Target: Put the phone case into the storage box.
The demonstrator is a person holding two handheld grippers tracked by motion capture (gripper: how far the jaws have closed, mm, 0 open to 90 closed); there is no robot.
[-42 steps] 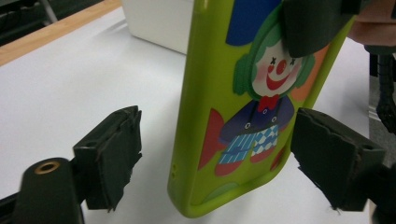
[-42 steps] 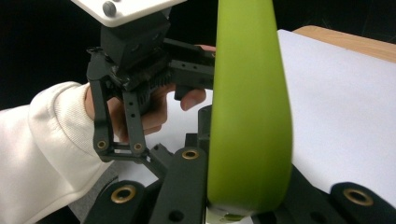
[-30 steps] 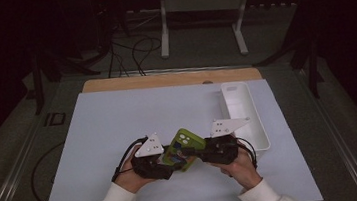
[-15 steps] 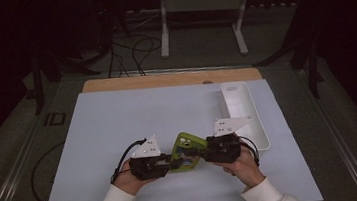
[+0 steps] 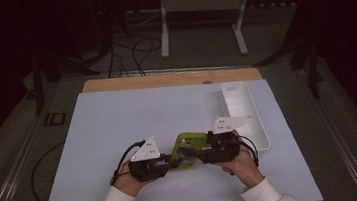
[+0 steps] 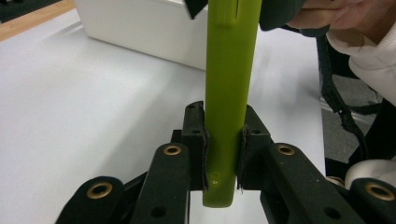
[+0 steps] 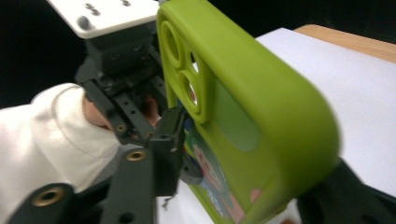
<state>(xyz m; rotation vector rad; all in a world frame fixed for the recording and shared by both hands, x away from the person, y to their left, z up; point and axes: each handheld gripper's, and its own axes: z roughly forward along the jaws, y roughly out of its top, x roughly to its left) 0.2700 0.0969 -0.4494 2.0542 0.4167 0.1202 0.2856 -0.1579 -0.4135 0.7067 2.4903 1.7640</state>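
Mid-handover above the white surface (image 5: 120,137) — green phone case (image 5: 187,147) clamped edge-on in the left hand-held gripper (image 6: 223,154), right hand-held gripper (image 7: 224,186) just loosened, jaws half open around the case — release begun, withdrawal and set-down apparently left.

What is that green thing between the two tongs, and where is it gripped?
A green phone case, pinched at one edge by the left tongs.

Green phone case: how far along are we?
Done: the green silicone phone case is between both grippers over the white mat. In hand: the left gripper is clamped on its edge; the right gripper, its jaws just opening, sits loosely around the other end. Left: the white plastic tray holds nothing visible.
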